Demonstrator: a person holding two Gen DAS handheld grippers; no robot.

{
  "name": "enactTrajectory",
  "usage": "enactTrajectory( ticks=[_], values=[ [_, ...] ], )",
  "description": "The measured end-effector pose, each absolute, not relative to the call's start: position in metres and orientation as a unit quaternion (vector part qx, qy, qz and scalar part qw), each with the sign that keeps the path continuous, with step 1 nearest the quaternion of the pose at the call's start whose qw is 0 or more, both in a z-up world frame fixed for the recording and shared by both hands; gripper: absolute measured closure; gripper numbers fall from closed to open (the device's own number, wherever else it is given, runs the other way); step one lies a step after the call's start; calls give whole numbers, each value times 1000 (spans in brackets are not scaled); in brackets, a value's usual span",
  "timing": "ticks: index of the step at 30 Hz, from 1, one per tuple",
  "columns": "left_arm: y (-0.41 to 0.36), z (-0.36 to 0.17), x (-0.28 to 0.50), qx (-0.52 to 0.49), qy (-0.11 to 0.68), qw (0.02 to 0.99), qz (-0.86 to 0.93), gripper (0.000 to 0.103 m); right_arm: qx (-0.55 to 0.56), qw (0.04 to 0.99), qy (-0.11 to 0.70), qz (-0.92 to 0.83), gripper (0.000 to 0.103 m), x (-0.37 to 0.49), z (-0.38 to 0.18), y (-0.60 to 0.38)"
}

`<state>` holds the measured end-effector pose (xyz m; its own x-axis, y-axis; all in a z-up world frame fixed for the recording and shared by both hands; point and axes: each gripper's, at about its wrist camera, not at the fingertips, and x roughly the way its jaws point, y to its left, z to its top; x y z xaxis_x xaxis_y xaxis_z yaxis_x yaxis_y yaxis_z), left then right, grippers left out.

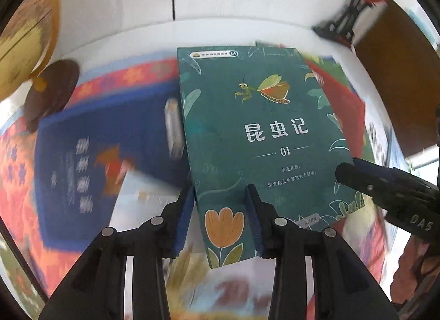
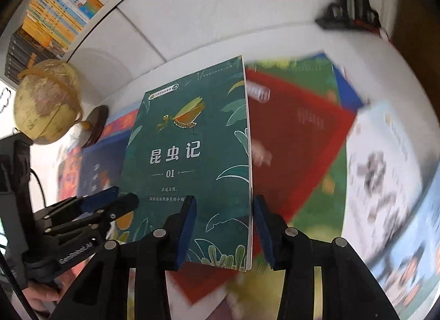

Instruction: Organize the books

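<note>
A: We find the green book (image 1: 264, 138) at frame centre, above the scattered books (image 2: 297, 133). The left gripper (image 1: 222, 218) clamps its lower left corner; the right gripper (image 2: 224, 226) clamps its lower right edge.

B: We advise level, matched hands and squared edges. Open desk (image 1: 220, 31) lies along the top; the globe (image 2: 46, 100) crowds the upper left.
</note>
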<state>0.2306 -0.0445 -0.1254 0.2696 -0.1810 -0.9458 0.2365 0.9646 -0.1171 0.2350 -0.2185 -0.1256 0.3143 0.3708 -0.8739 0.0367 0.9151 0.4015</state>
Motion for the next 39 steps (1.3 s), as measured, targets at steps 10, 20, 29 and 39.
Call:
enactTrajectory(
  ticks=[10, 20, 29, 39],
  values=[
    [4, -148, 74, -15, 669, 718, -192, 70, 189, 706, 662, 165, 61, 70, -152, -178],
    [18, -152, 70, -38, 660, 711, -239, 70, 279, 669, 633, 270, 57, 73, -172, -216],
    [52, -164, 86, -144, 629, 704, -297, 87, 315, 652, 611, 322, 95, 69, -197, -241],
    [21, -168, 95, -141, 655, 686, -282, 87, 306, 670, 611, 290, 94, 59, -187, -240]
  ],
)
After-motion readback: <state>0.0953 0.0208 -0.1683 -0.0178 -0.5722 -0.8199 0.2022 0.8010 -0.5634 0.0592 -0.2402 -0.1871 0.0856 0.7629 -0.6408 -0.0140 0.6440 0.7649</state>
